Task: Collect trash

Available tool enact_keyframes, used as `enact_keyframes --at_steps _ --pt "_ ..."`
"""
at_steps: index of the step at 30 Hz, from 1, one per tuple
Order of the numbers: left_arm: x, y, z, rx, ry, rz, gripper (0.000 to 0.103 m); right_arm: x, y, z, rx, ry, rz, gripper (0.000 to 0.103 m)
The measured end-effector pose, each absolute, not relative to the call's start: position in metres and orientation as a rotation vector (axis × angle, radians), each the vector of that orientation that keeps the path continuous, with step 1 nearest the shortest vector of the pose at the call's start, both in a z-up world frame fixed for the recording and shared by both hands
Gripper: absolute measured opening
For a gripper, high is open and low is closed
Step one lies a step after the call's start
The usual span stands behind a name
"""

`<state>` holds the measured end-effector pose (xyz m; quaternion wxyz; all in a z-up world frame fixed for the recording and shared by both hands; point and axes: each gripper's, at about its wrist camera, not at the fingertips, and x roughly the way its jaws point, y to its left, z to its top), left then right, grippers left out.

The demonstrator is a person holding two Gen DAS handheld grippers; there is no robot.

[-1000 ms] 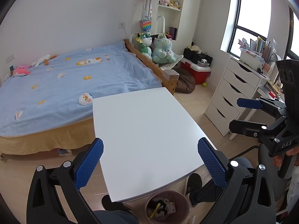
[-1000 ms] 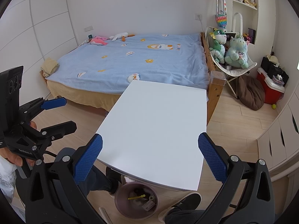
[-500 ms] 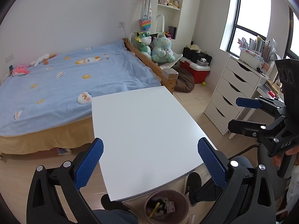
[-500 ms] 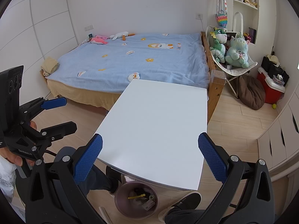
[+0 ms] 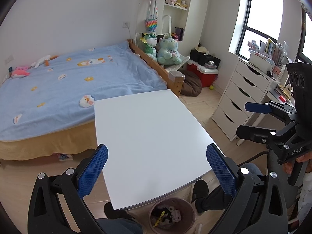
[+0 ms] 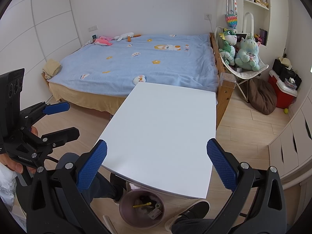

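"DAS" – on right tongs [image 5: 255, 120] body; rest illegible.

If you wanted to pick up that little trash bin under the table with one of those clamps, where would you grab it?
Probably the rim of the trash bin. It stands upright with its mouth open upward, tucked partly under the near edge of the white table. So come from the near side, one of the fingers inside the wall, one outside. Both grippers are open and empty.

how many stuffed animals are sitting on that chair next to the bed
2, side by side on the chair: a green dragon nearer the bed, and a mint plush on its far side. More may be hidden behind them.
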<state>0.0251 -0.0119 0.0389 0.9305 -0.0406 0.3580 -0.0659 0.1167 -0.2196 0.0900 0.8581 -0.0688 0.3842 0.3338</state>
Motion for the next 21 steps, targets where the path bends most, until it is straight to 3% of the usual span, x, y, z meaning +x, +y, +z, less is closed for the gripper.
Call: enact_keyframes --at_steps 21 --pt "0.0287 -0.0144 0.0419 -0.076 0.742 -0.127 0.097 0.116 -0.2194 0.0902 -0.146 0.807 0.701 0.1"
